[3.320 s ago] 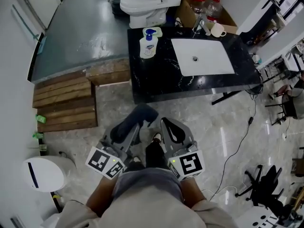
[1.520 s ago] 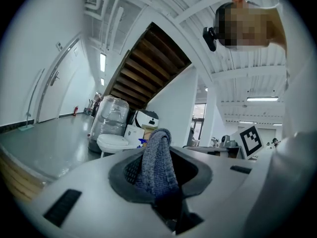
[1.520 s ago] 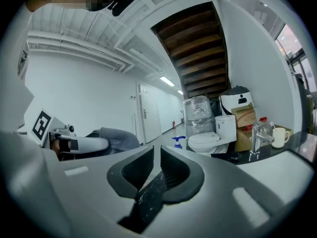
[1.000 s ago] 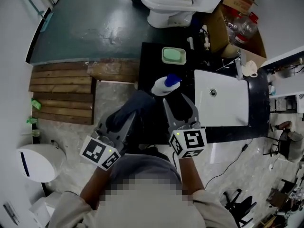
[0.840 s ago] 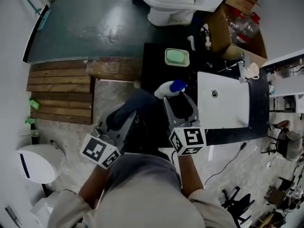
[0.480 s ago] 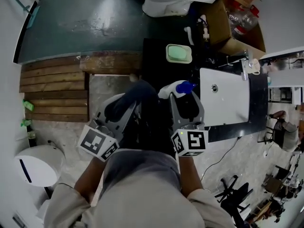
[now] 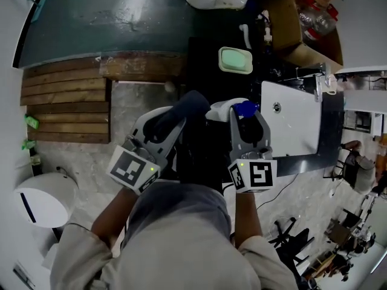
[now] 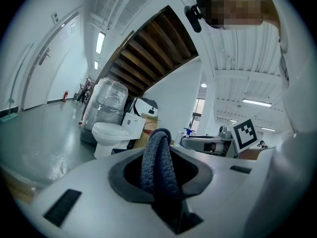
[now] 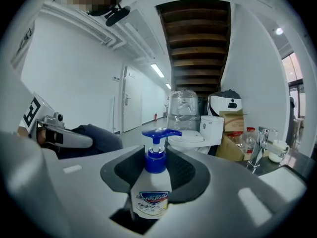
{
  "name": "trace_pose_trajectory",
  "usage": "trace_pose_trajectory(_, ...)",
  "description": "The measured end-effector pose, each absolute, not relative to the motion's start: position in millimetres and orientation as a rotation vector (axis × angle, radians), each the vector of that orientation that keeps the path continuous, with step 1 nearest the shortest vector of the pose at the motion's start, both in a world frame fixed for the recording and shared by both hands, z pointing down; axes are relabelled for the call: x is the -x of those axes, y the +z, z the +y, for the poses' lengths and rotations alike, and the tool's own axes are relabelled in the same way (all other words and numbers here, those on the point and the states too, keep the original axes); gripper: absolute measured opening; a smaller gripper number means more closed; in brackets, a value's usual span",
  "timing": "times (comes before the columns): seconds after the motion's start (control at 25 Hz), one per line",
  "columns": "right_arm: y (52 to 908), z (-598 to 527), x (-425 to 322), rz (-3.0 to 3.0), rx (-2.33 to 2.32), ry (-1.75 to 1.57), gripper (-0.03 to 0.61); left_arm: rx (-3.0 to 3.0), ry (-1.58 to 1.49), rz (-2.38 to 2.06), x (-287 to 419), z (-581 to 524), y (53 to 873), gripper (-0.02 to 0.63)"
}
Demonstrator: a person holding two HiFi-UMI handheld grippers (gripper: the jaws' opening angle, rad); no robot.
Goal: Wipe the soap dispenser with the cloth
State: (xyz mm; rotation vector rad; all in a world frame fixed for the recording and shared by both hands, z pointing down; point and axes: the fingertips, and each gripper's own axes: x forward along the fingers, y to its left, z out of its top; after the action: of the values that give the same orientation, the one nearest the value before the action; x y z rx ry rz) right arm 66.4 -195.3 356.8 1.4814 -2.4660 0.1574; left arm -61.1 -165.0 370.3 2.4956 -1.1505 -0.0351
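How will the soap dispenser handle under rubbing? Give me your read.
The soap dispenser looks like smooth plastic with a glossy label, so it may slip or twist as the jaws of the right gripper are closing on it. Its tall body and pump top suggest it tips easily. The cloth looks soft, likely gentle.

**Grey Grippers, Tan Sleeves**

The person wears pale tan sleeves (image 7: 81, 255). A grey top (image 7: 181, 222) covers the front of the body.

The light grey plastic left gripper (image 7: 176, 117) and the light grey plastic right gripper (image 7: 246, 115) look alike. Each has 2 long curved jaws with dark grey rubbery pads inside.

The white left marker cube (image 7: 133, 169) and the white right marker cube (image 7: 253, 175) sit at the back ends. Both have black square patterns and a tiny green light.

Small black slots (image 8: 62, 207) show on the left jaws.

The right gripper's jaws are closing, with a white plastic soap dispenser (image 9: 151, 192) between them.
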Motion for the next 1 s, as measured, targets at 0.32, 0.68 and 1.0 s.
trace_pose_trajectory(0.32,356,-195,-67,-2.508,-1.456,0.189,0.127,-2.607,0.191,-1.232,47,-167,385,0.087)
trace_pose_trajectory(0.68,357,-193,-70,-2.539,-1.437,0.223,0.127,-2.760,0.220,-1.193,22,-167,362,0.087)
trace_pose_trajectory(1.0,358,-192,-68,-2.547,-1.423,0.238,0.127,-2.776,0.212,-1.101,-8,-152,370,0.087)
